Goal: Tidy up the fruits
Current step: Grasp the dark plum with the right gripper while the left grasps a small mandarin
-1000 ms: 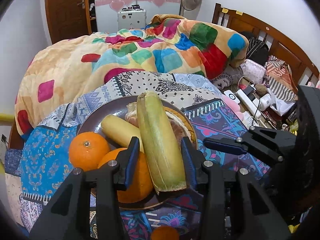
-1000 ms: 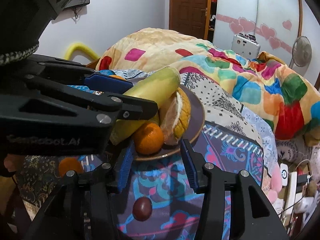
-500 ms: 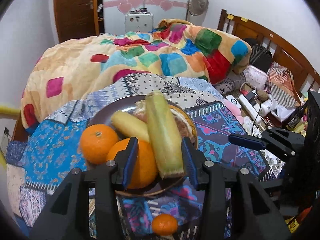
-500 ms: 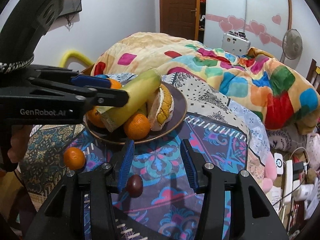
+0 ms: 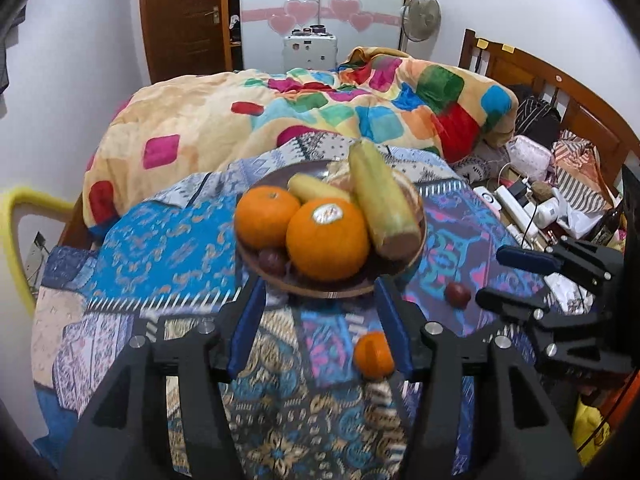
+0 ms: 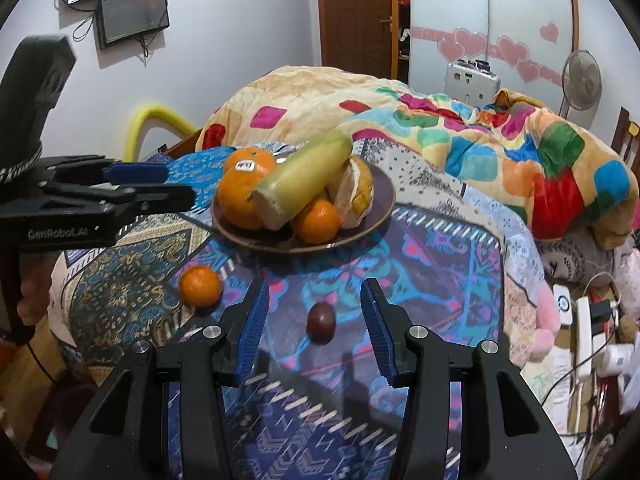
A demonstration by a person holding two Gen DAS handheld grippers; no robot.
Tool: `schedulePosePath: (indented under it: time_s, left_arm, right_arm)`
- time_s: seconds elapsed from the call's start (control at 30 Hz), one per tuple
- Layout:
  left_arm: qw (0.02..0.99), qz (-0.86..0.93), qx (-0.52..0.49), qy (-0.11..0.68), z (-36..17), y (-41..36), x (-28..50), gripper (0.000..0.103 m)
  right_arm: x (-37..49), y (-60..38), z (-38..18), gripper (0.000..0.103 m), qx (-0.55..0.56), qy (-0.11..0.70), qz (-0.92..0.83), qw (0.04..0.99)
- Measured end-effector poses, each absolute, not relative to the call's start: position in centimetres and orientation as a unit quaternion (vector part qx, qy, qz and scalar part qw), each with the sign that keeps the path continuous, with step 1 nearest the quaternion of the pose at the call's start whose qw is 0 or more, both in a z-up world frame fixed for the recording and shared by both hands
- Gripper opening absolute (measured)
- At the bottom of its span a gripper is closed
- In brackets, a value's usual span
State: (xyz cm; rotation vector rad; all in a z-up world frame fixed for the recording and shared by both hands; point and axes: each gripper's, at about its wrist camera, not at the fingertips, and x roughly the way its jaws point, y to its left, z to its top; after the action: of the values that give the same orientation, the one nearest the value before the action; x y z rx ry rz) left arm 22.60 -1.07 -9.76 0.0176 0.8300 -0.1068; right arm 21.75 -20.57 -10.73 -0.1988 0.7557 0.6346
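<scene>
A brown plate (image 5: pixel 332 286) (image 6: pixel 380 196) on the patterned cloth holds two large oranges (image 5: pixel 326 238) (image 6: pixel 240 188), a long green-yellow fruit (image 5: pixel 382 204) (image 6: pixel 304 176), a peeled pomelo (image 6: pixel 356 192), a small orange (image 6: pixel 316 220) and a dark round fruit (image 5: pixel 272 261). A loose small orange (image 5: pixel 374 354) (image 6: pixel 200 285) and a loose dark round fruit (image 5: pixel 458 294) (image 6: pixel 321 322) lie on the cloth in front of the plate. My left gripper (image 5: pixel 320 326) (image 6: pixel 152 184) is open and empty, just short of the plate. My right gripper (image 6: pixel 314 326) (image 5: pixel 500 280) is open and empty, its jaws either side of the loose dark fruit.
A colourful quilt (image 5: pixel 320 120) is heaped behind the plate. A wooden headboard (image 5: pixel 560 92) and a cluttered bedside with power strips (image 5: pixel 520 208) lie to the right. A yellow chair frame (image 5: pixel 16 216) stands at left. The cloth's edge drops off toward me.
Both grippers have drawn back from the plate. The long fruit now lies on the plate, free of the left jaws. The loose orange and dark fruit have come into fuller view.
</scene>
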Motion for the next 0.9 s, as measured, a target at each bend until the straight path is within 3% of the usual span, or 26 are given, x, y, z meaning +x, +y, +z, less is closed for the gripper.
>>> schedulePosePath:
  time_s: [0.6,0.73,0.9]
  left_arm:
    - [0.897,-0.088,-0.007,0.432,-14.3,-2.4,21.3,0.061]
    - [0.898,-0.097,0.001,0.429,-14.5,-3.0,21.2,0.061]
    - [0.894,-0.111,0.005,0.433,-14.9,-3.7,21.2,0.055]
  right_arm:
    - [22.7,-20.1,-13.9,0.044,-0.088,0.407,0.284,0.864]
    - [23.3,-20.1,-14.3,0.027,-0.083,0.413,0.28,0.863]
    - [23.4,-20.0,-14.6,0.017,-0.08,0.416,0.281,0.861]
